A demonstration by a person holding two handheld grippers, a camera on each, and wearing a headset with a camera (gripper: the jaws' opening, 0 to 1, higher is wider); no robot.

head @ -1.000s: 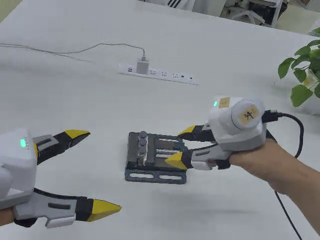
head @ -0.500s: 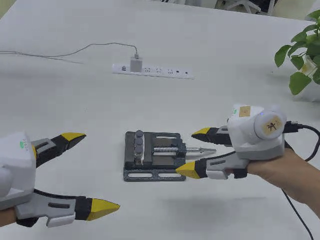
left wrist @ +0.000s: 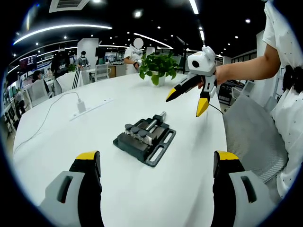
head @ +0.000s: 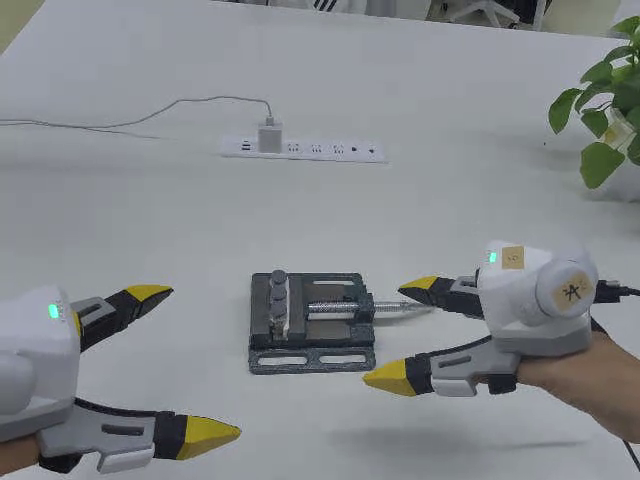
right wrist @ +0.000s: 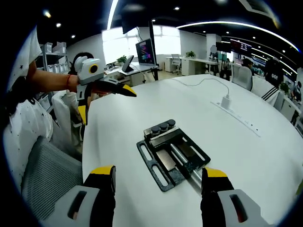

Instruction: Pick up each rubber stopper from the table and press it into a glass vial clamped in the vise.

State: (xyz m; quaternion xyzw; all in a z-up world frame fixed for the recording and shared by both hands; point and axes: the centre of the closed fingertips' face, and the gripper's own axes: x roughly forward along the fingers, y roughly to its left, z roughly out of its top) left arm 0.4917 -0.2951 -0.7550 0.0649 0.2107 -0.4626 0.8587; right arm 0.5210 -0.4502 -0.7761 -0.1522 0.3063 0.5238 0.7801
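Observation:
A small dark vise (head: 310, 345) sits mid-table with its screw handle pointing right. Clamped at its left end is a row of three vials with grey rubber stoppers (head: 278, 294) on top. My left gripper (head: 185, 362) hovers open at the lower left, well short of the vise, with nothing between its jaws. To the right of the vise my right gripper (head: 400, 333) is open and empty too, its tips near the screw handle. The left gripper view has the vise (left wrist: 144, 139) ahead of the left gripper (left wrist: 156, 160). The right gripper view has the vise (right wrist: 173, 156) just beyond the right gripper (right wrist: 159, 172).
A white power strip (head: 300, 148) with a plugged charger and a cable lies at the back of the white table (head: 450, 200). A green plant (head: 610, 100) stands at the far right edge. A grey chair (left wrist: 251, 137) stands beside the table.
My right gripper has drawn back from over the vise, to the right and toward me, still open. The left gripper has barely moved. The stoppers stay in the vials.

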